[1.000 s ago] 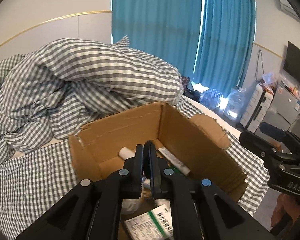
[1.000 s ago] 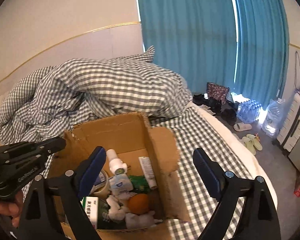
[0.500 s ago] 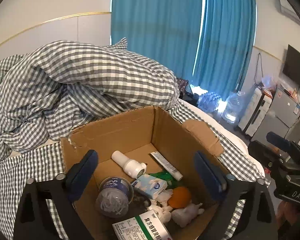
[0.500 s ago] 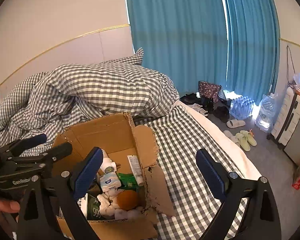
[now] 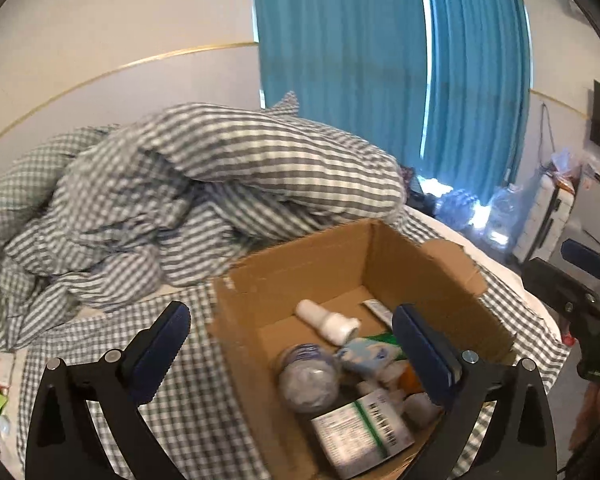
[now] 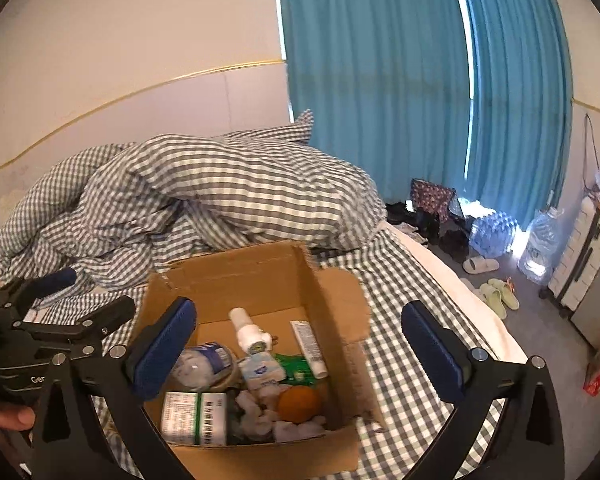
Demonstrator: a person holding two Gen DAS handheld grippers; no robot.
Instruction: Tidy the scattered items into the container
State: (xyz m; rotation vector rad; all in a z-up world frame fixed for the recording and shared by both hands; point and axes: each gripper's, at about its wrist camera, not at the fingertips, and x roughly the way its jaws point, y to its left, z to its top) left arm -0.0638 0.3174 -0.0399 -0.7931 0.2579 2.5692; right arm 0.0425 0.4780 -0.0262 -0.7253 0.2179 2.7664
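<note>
Left wrist view: left hand-held gripper with jaws still spreading, near their widest, nothing between the blue pads, hovering over the near left corner of the box. Box is open cardboard, sitting on the bed with its checked sheet, flaps up. Inside: white bottle lying on its side toward the back, jar with a clear lid in front of it, tissue pack, a green-striped carton at the near edge, a tube half hidden by the right pad. Picture is motion-blurred; small white bits near the carton cannot be made out. Rumpled duvet lies behind the box, curtain beyond. Right hand-held gripper shows at the right edge, apart from the box. Right wrist view: right hand-held gripper also opening, jaws wide, nothing between them; left pad hangs over the box's left part, right pad over the sheet beside it. Contents clearer here: bottle, tube, tissue pack, green packet, orange, jar, carton, crumpled white wads. Left hand-held gripper sits left of the box, a thumb on its handle. Slippers and water bottles on the floor by the curtain.
</note>
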